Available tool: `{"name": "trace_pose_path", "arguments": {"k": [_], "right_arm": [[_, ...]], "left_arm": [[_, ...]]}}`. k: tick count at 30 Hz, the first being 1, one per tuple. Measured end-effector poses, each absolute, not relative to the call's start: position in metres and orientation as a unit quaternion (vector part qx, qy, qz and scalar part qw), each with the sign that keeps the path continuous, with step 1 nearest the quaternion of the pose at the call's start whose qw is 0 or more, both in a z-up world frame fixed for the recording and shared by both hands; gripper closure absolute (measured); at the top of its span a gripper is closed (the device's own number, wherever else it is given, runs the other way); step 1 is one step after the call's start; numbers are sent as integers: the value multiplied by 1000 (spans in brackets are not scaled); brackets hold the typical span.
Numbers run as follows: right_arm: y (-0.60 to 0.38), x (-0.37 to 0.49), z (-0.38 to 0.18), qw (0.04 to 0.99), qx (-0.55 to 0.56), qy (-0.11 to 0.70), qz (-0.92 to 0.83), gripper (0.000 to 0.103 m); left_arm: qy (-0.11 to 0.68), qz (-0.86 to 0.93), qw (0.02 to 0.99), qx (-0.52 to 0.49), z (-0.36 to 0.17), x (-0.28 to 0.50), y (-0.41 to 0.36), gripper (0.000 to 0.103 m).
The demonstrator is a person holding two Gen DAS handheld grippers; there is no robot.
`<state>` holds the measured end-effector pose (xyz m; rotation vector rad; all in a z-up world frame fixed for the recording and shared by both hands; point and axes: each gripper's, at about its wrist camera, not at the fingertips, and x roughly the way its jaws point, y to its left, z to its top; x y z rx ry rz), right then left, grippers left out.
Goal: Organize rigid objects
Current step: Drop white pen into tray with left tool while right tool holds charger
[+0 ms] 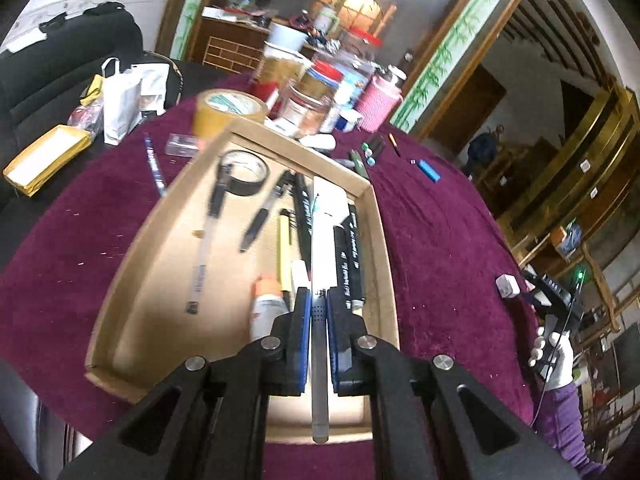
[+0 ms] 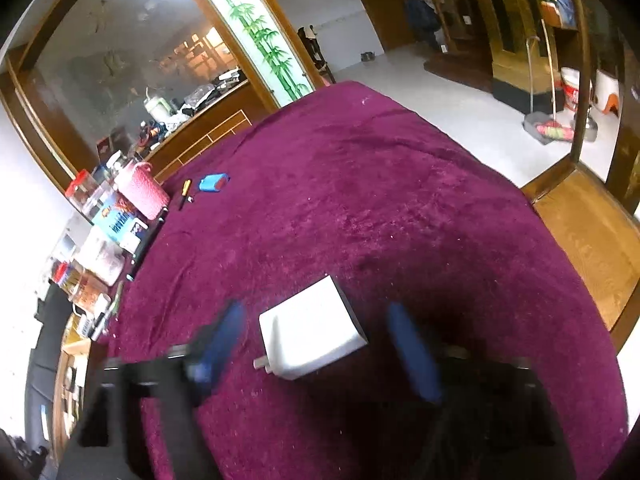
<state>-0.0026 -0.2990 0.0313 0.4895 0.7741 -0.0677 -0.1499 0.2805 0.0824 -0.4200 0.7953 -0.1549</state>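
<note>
— Pens first: where do we have the grey pen (image 1: 319, 344)?

— Pinched between the blue pads of our left gripper (image 1: 319, 312), lengthwise above the cardboard tray (image 1: 152, 240), which sits on the worktop's purple cloth (image 1: 440, 240). Black markers (image 1: 352, 256), a tape roll (image 1: 245, 173) and a glue stick (image 1: 267, 304) lie in the tray.

— And our right gripper (image 2: 316, 340)?

— Spread wide, blurred, one finger on either side of the white charger (image 2: 312, 330), which lies flat on the cloth. We cannot tell whether the fingers touch it. A blue lighter (image 2: 214, 183) lies well apart.
</note>
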Motion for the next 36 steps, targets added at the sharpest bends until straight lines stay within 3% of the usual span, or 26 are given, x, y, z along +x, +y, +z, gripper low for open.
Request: {"name": "trace_pose_path", "arguments": {"k": [3,9,12,24,25,26,34,36], "right_arm": [[-289,-2,32,899,210,384,-29,12],[-261,23,18,892,125,433,-14,12],[-251,22,12,892,85,443,-27,26],[-234,-10,48,896,150,417,33,26],[-221,-13,55,897,147,414,50,64],[-209,-15,61,898,146,409,74,74],[-118,-17,88,900,73,409,132,77],[-126,-14,84,894,97,419,127,71]], "left_arm": [[375,-75,899,-212,84,-154,289,96],[376,-78,900,-208,82,-155,285,96],[383,-69,898,-207,78,-153,287,96],[421,-5,886,-193,54,-137,314,96],[427,-3,883,-193,50,-133,316,96],[433,-1,881,-192,46,-130,318,96],[449,5,876,-174,34,-117,314,96],[447,4,876,-180,34,-117,315,95]]}}
